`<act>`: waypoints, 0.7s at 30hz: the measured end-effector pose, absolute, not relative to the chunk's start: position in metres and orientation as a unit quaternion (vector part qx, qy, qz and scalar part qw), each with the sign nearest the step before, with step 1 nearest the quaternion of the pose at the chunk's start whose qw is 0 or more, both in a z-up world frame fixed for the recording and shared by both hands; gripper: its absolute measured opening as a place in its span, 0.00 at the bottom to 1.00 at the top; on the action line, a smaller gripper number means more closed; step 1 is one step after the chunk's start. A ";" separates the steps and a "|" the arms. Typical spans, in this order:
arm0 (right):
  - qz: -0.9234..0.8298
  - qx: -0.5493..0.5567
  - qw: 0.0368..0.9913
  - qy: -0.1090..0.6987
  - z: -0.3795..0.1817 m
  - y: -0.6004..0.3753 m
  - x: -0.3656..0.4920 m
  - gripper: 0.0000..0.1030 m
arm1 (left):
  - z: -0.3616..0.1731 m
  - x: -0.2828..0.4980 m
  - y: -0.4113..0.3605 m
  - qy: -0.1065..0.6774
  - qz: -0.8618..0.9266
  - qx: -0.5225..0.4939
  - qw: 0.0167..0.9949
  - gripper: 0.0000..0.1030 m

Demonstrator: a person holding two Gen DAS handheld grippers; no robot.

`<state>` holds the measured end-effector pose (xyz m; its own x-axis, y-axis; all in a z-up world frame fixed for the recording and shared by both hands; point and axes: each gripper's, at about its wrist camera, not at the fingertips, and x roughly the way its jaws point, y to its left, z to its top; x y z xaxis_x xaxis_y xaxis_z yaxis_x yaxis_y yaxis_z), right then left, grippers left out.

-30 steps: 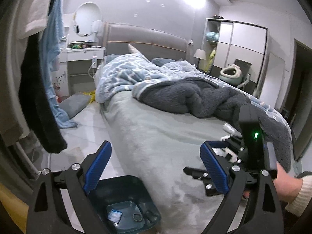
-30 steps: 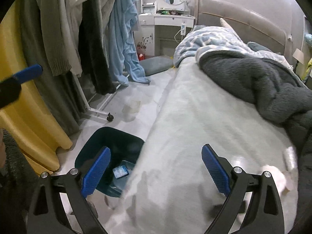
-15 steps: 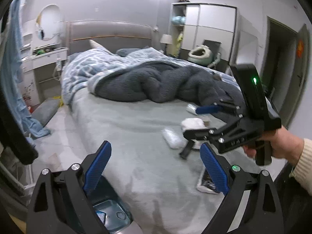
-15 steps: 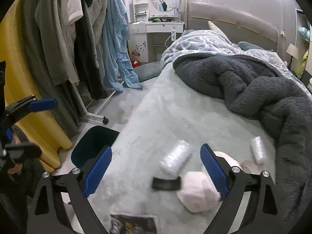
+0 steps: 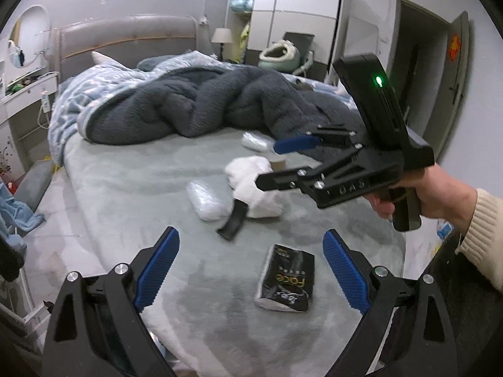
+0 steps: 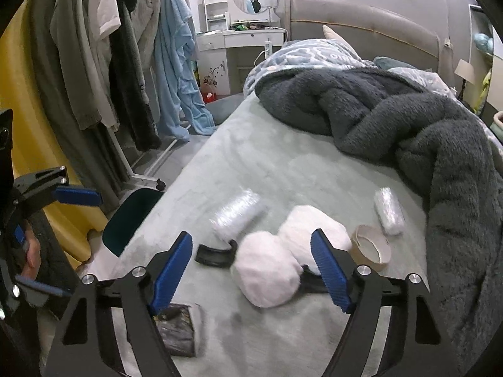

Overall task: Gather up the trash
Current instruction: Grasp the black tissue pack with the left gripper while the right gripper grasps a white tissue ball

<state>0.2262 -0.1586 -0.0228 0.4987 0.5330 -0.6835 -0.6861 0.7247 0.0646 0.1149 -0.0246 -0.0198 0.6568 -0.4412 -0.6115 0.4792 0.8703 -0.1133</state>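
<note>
Hovering open, right claw [image 6: 251, 267] over fluffy earmuffs [image 6: 267, 270], perhaps.

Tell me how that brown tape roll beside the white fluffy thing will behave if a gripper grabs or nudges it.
The tape roll looks like a stiff cardboard ring, so it should probably hold its shape between the fingers. It lies flat on the soft bed cover, so a nudge likely slides it; stood on edge it could roll. Nearly used up, it is probably light.
</note>
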 end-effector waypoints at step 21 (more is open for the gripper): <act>0.372 -0.126 0.841 0.373 -0.052 -0.168 0.225 0.44 | -0.083 0.134 -0.085 0.415 -0.280 0.072 0.863 0.84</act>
<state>0.2251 -0.1683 -0.0516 0.4452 0.5316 -0.7205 -0.7196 0.6913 0.0653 0.1343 -0.0852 -0.0832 0.4985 -0.4233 -0.7565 0.5434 0.8325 -0.1077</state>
